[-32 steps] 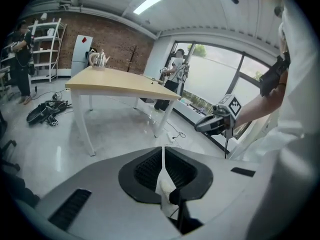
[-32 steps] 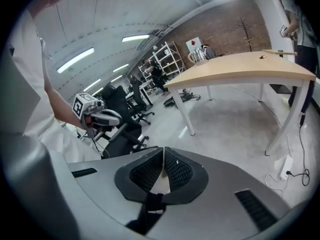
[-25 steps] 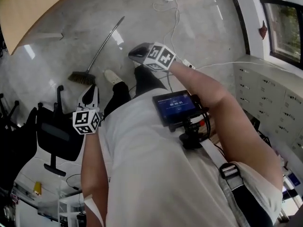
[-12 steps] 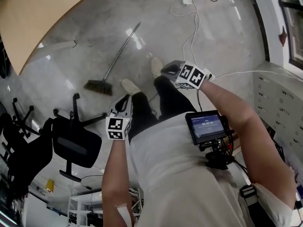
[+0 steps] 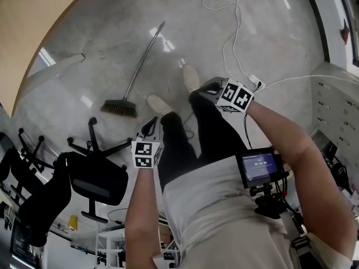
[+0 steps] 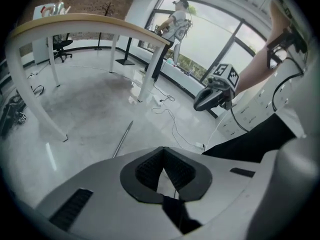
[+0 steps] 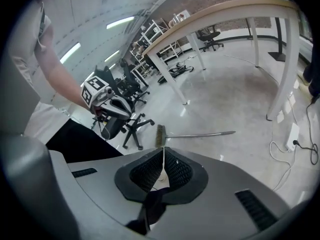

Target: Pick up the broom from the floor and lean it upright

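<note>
The broom (image 5: pixel 140 66) lies flat on the grey floor, with its metal handle pointing away and its brush head (image 5: pixel 119 109) nearest the chairs. My left gripper (image 5: pixel 150 125) hangs above the floor just right of the brush head, clear of it. Its jaws are closing, the tips meet and nothing is between them (image 6: pixel 163 156). Only the handle tip (image 6: pixel 123 139) shows past them. My right gripper (image 5: pixel 206 87) hovers over the person's feet, further right of the handle. It is shut and empty (image 7: pixel 163 153), with the broom (image 7: pixel 195 134) on the floor beyond it.
A black office chair (image 5: pixel 92 175) stands close to the brush head, with another at the left edge. White cables and a power strip (image 5: pixel 233 15) trail behind the feet (image 5: pixel 160 104). A wooden table (image 5: pixel 33 15) with white legs stands at the far left, and cabinets (image 5: pixel 336 111) line the right.
Both grippers have sunk toward the floor as the person bends forward, and now sit nearer the broom. The broom has not moved.
</note>
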Demonstrator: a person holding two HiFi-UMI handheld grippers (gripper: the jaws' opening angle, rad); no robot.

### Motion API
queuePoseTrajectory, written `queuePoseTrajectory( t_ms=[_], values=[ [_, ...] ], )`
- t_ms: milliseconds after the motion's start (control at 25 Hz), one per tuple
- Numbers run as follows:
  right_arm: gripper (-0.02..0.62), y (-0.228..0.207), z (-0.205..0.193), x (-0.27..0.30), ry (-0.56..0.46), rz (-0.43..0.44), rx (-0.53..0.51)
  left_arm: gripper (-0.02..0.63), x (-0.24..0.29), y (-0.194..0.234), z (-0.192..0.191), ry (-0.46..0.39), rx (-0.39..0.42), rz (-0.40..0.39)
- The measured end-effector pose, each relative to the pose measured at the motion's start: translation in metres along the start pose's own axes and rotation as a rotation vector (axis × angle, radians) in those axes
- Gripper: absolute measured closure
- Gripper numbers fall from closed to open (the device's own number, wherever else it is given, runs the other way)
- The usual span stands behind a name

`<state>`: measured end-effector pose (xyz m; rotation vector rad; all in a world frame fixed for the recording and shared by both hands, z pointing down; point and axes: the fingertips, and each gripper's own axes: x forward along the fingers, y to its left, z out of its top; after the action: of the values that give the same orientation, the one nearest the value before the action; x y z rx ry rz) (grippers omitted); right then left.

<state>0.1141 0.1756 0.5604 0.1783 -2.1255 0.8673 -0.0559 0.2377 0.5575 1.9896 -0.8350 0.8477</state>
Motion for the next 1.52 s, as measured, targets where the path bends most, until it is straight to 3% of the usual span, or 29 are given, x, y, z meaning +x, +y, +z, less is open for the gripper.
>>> queuePoseTrajectory(
  t_ms=[160, 560, 920, 1160, 1520],
  values=[
    [0.577, -0.006, -0.014, 0.014, 0.004, 0.006, 0.003, 0.598, 0.023, 0.011, -0.016, 0.063, 0.036, 0.016],
    [0.577, -0.057, -0.044, 0.050, 0.035, 0.051, -0.018, 0.598, 0.104, 0.031, -0.043, 0.194, -0.018, -0.068],
    [0.577, -0.103, -0.031, 0.047, -0.049, -0.031, -0.038, 0.597, 0.152, 0.091, -0.024, 0.193, 0.144, -0.011],
    [0.577, -0.175, -0.056, 0.065, -0.081, -0.100, -0.027, 0.597, 0.229, 0.144, -0.019, 0.237, 0.252, 0.045],
    [0.577, -0.257, -0.086, 0.084, -0.134, -0.178, 0.058, 0.595, 0.341, 0.198, -0.020, 0.239, 0.297, 0.091]
  ],
)
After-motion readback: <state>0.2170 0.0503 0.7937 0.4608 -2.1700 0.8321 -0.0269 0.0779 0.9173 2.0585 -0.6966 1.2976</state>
